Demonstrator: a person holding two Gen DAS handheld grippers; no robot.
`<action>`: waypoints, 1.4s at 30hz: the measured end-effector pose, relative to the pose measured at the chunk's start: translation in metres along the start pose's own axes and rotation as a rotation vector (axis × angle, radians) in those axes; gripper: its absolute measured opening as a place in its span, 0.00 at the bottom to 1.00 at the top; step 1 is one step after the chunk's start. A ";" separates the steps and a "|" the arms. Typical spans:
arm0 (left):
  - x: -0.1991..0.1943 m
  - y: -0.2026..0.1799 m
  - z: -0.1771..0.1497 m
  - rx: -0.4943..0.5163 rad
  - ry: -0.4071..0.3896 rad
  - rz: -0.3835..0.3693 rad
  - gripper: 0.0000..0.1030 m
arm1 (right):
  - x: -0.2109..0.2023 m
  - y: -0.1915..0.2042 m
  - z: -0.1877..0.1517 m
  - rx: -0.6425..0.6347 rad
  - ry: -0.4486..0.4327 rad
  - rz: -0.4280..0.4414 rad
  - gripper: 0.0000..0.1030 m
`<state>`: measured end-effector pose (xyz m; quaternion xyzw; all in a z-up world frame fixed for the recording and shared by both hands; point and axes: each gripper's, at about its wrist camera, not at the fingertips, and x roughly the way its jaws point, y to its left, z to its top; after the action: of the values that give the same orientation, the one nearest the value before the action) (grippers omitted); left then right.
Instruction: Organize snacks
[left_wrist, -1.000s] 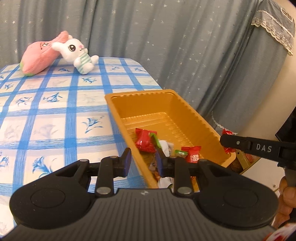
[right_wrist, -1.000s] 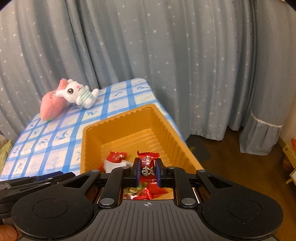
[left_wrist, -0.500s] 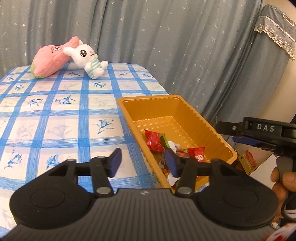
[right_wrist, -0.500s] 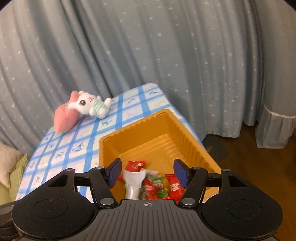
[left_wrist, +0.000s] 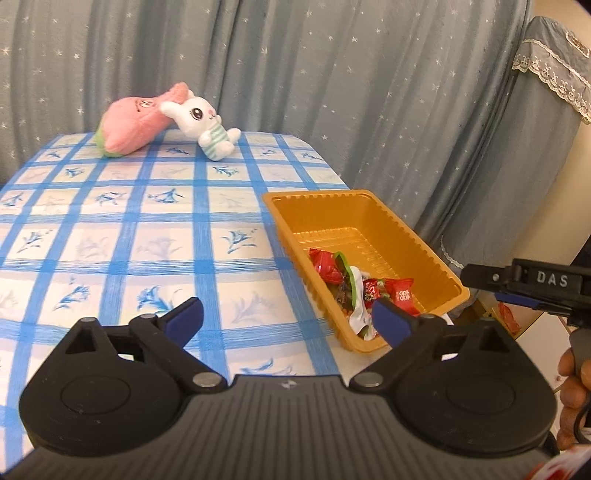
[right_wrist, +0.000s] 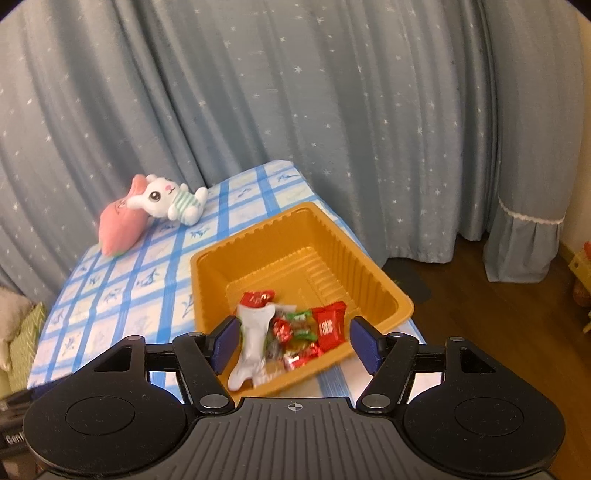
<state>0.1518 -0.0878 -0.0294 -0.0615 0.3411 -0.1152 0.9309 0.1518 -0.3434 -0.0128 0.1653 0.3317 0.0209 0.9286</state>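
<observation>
Both grippers have drawn back from the orange tray (right_wrist: 373, 291), their jaws just having been opening; the right gripper (right_wrist: 295, 341) and left gripper (left_wrist: 286, 317) are now hanging released, gripping nothing. The snacks (right_wrist: 295, 328) are lying heaped in the tray's near end on the checked tablecloth (left_wrist: 122, 236).

White plush rabbit (left_wrist: 201, 123) in striped top, leaning on pink plush toy (left_wrist: 133, 125), far end of blue-checked tablecloth (left_wrist: 110, 229). Grey-blue star-print curtain (left_wrist: 295, 74) behind. Wooden floor (right_wrist: 498, 314).
</observation>
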 end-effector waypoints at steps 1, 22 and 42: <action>-0.005 0.001 -0.001 0.001 0.001 0.010 0.96 | -0.005 0.003 -0.003 -0.010 -0.002 0.001 0.68; -0.100 0.024 -0.021 -0.031 -0.021 0.072 1.00 | -0.073 0.064 -0.056 -0.133 0.014 -0.043 0.98; -0.162 0.009 -0.043 -0.019 -0.060 0.074 1.00 | -0.134 0.084 -0.081 -0.208 0.004 -0.050 0.98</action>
<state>0.0054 -0.0393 0.0375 -0.0609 0.3162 -0.0755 0.9437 0.0030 -0.2603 0.0365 0.0596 0.3336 0.0326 0.9403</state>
